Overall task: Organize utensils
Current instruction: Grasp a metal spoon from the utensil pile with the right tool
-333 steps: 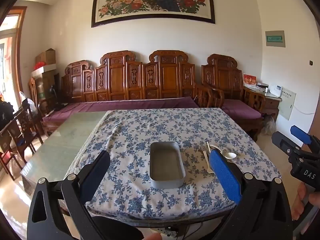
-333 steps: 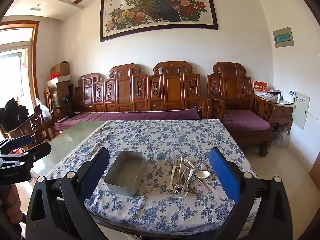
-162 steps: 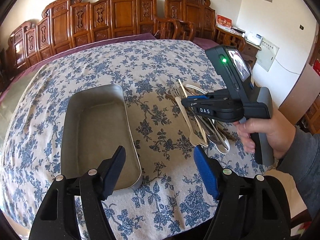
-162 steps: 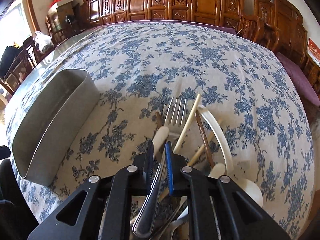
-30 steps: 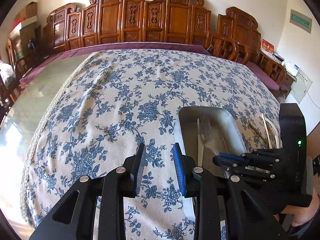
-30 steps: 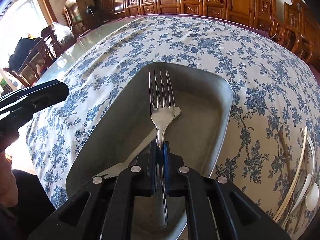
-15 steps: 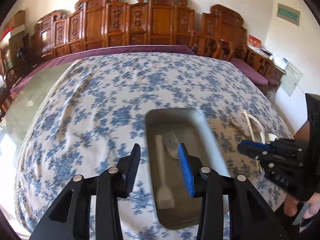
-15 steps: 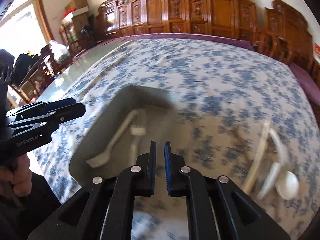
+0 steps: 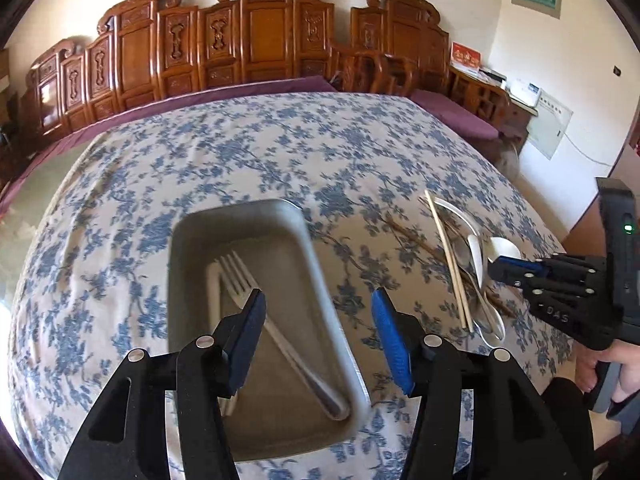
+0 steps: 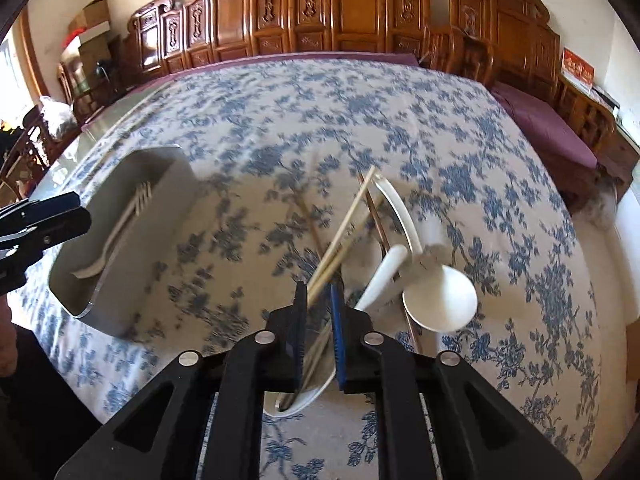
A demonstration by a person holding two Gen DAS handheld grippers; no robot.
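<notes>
2 black grippers hang over a big table with a blue flower cloth (image 9: pixel 280 140). Behind the table stands a long row of carved wooden seats (image 9: pixel 240 48) with purple cushions.

On the cloth sits a gray metal tray (image 9: pixel 320 280). It holds 2 things: a shiny metal fork (image 9: pixel 240 276) that lies slanted across the bottom, and a white fork (image 10: pixel 116 232) that lies along the tray's left wall. The 2 forks touch near their prongs.

To the right of the tray, a bit apart from it, lies a heap of utensils. It has white spoons, the biggest being a white ladle spoon (image 10: pixel 440 300) with a round bowl, and pale wooden chopsticks (image 10: pixel 348 232) that lie slanted over the heap. Some dark chopsticks (image 10: pixel 378 216) sit under them.

The left gripper (image 9: pixel 318 332) hangs above the near end of the tray. Its blue-padded fingers are spread wide with nothing between them.

The right gripper (image 10: pixel 320 320) is down at the near end of the heap. Its fingers have a small gap, and the pale chopsticks run between them. I cannot tell if it is pinching them.
</notes>
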